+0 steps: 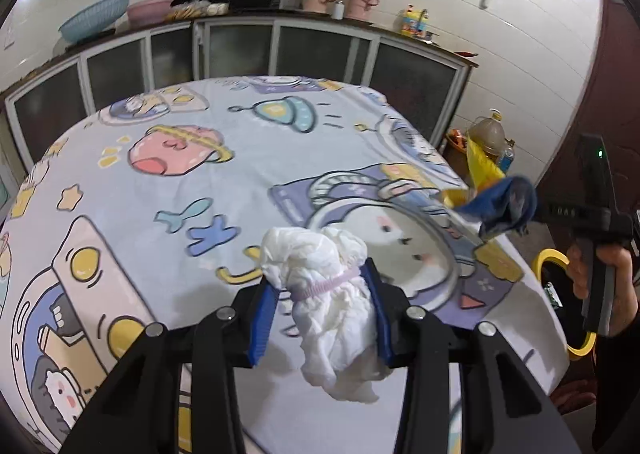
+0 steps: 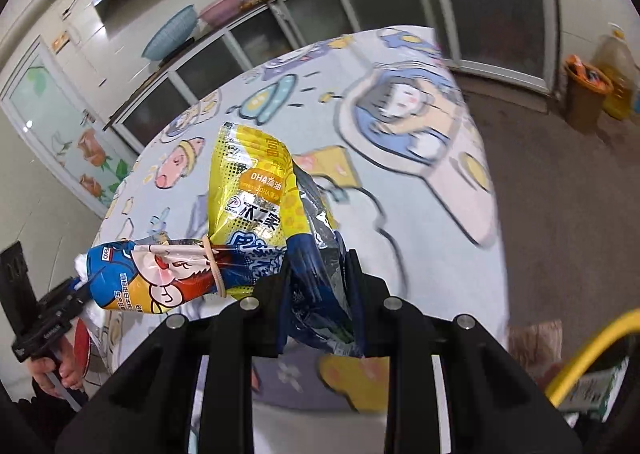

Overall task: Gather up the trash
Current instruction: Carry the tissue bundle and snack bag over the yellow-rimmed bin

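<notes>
Trash in both grippers here. The left gripper [image 1: 326, 294] has its blue pads clamped on a crumpled white tissue wad [image 1: 332, 294] with a pinkish band around it, held up above the cartoon-print tablecloth [image 1: 160, 194]. The right gripper [image 2: 320, 290] is pinched on a yellow and blue snack wrapper [image 2: 256, 198], crinkled with silver lining showing and a rubber band [image 2: 214, 266] around one end, also off the table. From the left view that wrapper [image 1: 492, 194] sits over the table's right edge, pretty blurry.
</notes>
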{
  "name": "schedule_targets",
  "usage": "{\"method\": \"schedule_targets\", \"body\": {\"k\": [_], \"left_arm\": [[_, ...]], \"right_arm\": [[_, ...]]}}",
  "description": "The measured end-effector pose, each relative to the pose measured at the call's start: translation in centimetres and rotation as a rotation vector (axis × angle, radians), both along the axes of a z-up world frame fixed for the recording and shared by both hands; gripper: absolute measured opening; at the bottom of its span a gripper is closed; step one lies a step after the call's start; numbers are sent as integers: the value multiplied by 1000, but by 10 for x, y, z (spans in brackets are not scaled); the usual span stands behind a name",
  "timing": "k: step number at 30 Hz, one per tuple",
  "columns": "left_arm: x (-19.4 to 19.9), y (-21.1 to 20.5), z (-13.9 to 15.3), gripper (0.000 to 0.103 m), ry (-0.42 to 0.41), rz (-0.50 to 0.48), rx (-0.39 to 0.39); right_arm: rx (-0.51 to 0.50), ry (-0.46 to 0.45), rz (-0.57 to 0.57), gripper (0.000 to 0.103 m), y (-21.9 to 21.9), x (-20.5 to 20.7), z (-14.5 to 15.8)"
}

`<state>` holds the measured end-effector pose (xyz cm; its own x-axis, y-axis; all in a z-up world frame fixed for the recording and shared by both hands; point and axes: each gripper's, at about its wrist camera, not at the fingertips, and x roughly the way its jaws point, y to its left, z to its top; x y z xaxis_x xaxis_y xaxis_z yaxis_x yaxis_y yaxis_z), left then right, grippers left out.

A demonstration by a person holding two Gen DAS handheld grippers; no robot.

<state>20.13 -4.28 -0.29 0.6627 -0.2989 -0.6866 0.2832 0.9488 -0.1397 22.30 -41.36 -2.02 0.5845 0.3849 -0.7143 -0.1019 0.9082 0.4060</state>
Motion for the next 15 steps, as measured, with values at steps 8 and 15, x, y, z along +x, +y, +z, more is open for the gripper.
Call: {"method": "schedule_targets", "body": {"k": [8, 15], "left_arm": [[-20, -76, 26, 39, -69, -164, 9], [-33, -141, 43, 39, -114, -303, -1]], "right_arm": [[48, -28, -128, 24, -62, -59, 1], [69, -65, -280, 24, -121, -114, 6]]}}
